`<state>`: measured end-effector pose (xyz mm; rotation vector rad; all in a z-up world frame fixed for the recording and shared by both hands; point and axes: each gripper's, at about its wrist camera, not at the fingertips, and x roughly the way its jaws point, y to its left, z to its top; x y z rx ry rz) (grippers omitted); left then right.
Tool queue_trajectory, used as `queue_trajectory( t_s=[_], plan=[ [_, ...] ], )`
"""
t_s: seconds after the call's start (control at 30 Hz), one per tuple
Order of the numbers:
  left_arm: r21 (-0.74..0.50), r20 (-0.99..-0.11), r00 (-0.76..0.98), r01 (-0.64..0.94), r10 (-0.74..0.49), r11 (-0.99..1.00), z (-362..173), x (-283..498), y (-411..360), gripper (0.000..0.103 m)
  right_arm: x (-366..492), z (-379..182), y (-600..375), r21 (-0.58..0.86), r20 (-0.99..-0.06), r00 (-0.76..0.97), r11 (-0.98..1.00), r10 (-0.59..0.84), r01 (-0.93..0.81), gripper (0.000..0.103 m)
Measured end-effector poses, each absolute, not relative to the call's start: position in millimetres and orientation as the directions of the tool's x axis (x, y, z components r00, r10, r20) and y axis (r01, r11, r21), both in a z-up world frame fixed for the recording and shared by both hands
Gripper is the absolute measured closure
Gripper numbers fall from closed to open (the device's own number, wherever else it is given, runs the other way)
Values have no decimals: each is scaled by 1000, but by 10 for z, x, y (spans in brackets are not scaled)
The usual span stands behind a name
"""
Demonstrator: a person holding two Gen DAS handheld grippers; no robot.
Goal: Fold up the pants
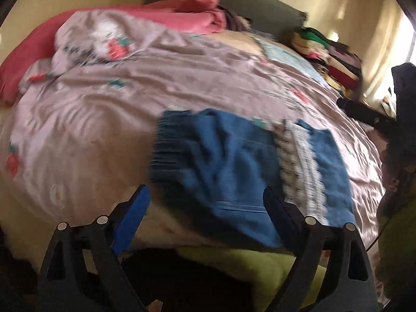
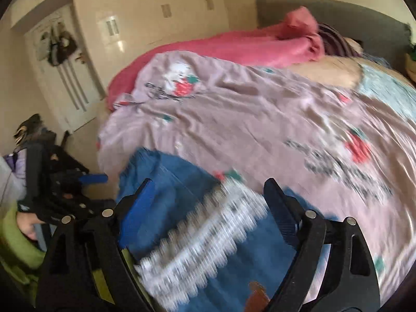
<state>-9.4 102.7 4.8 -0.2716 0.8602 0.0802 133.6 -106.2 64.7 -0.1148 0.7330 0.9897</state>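
Blue pants (image 1: 228,161) with a white patterned band (image 1: 299,161) lie in a folded heap on the pink bedspread (image 1: 130,104), close to the bed's near edge. My left gripper (image 1: 205,192) hangs open over the near left part of the pants, its jaws wide and nothing between the pads. In the right wrist view my right gripper (image 2: 209,183) is also open, above the pants (image 2: 176,176) and the white band (image 2: 202,234), holding nothing. The left gripper (image 2: 78,189) shows at the left edge there. Both views are blurred.
A red blanket (image 1: 182,18) is bunched at the head of the bed by the grey headboard (image 1: 260,7). Stacked clothes (image 1: 332,57) sit at the far right. A wardrobe (image 2: 130,26) and door (image 2: 65,65) stand left of the bed. A green sleeve (image 2: 18,244) is at the near left.
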Motion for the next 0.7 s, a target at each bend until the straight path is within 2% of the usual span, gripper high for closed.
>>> queue_trajectory(
  t_s=[0.27, 0.47, 0.57, 0.6, 0.63, 0.7],
  plan=[
    [-252, -775, 631, -275, -24, 928, -126, -204, 1400, 15, 1422, 584, -219, 243, -664, 200, 460, 721, -854, 22],
    [-369, -758, 638, -253, -133, 894, -299, -206, 1479, 15, 1412, 416, 193, 233, -736, 112, 404, 668, -885, 21],
    [-404, -746, 643, -229, -174, 886, -392, -169, 1449, 24, 1381, 339, 347, 233, -762, 70, 373, 643, -898, 21],
    [-418, -743, 642, -223, -190, 880, -423, -158, 1442, 37, 1367, 316, 403, 233, -770, 55, 361, 635, -903, 21],
    [-437, -739, 641, -220, -209, 872, -459, -144, 1434, 44, 1356, 302, 438, 230, -775, 48, 353, 630, -907, 21],
    [-471, -729, 640, -212, -243, 856, -526, -122, 1424, 49, 1322, 255, 554, 220, -791, 33, 334, 611, -916, 21]
  ],
)
